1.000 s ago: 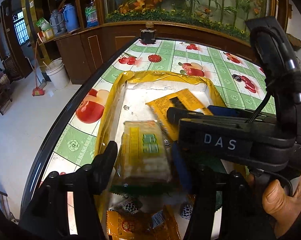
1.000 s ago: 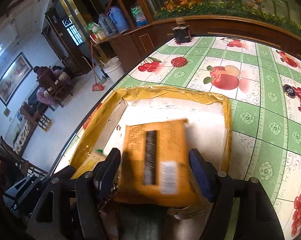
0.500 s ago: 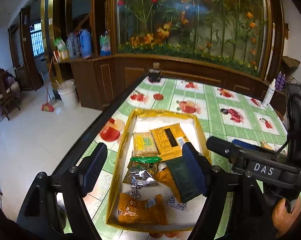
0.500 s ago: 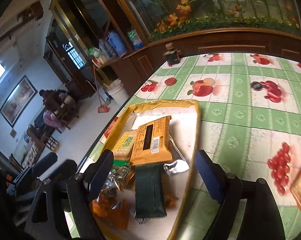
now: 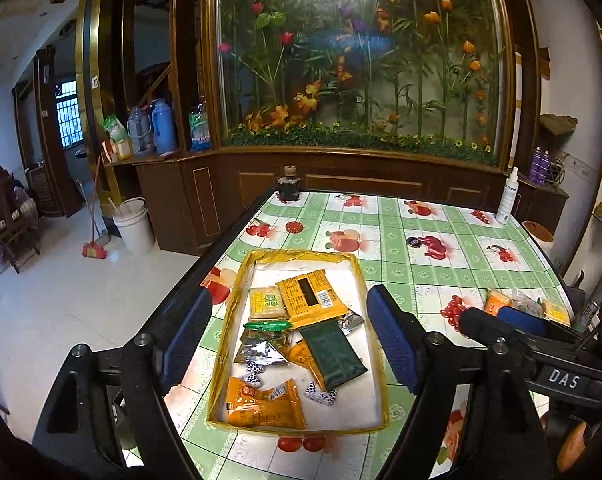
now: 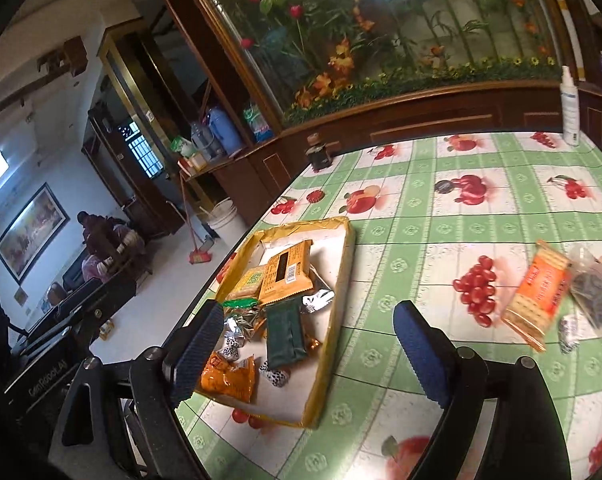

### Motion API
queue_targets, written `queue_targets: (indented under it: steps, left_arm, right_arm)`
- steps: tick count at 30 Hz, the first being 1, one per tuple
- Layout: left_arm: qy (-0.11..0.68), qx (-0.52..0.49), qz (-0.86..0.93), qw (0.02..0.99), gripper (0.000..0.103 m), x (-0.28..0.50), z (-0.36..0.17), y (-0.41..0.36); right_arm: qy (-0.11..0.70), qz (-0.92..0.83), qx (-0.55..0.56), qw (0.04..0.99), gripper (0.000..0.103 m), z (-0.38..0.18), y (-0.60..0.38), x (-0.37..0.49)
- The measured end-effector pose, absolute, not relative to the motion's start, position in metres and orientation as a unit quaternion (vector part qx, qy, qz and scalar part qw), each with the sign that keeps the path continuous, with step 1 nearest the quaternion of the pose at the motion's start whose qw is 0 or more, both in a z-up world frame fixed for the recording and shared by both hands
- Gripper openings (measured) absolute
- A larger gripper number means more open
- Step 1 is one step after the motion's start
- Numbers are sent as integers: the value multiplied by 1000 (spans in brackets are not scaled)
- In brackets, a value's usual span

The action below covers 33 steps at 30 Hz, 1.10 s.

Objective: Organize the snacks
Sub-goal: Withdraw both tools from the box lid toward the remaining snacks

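A tray with a yellow rim lies near the table's left edge. It holds a pale cracker pack, an orange barcode packet, a dark green packet, an orange bag and small wrapped sweets. My left gripper hovers above the tray's near half, jaws opening, nothing between them. My right gripper hangs over the tray's right rim, jaws also opening and empty. An orange cracker pack and a clear bag of dark bits lie loose on the cloth to the right.
The fruit-print tablecloth covers the table. A dark jar stands at the far edge and a white spray bottle at the far right corner. Beyond the left edge the floor holds a white bucket and a seated person.
Both grippers let go of their packets, the pale cracker pack and the orange barcode packet, which now lie in the tray. Both opened wider and drew back and up, so the whole tray shows.
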<state>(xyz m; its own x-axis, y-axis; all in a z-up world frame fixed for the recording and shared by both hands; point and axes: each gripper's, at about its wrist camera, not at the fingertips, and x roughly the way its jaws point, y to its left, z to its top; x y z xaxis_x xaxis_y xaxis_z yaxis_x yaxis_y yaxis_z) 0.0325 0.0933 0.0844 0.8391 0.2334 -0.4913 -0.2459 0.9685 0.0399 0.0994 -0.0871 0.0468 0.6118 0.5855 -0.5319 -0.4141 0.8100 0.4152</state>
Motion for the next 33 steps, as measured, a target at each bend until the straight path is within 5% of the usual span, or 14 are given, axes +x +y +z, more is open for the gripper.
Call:
queue_targets:
  steps: [16,33]
  left_arm:
    - [252,22,100,962,81,24,88,54]
    - [359,39,-75,930,80,87,37,-32]
  right_arm:
    - [327,184,132,917,91,26,-191,46]
    - [375,65,156,912,91,-33,-294,49]
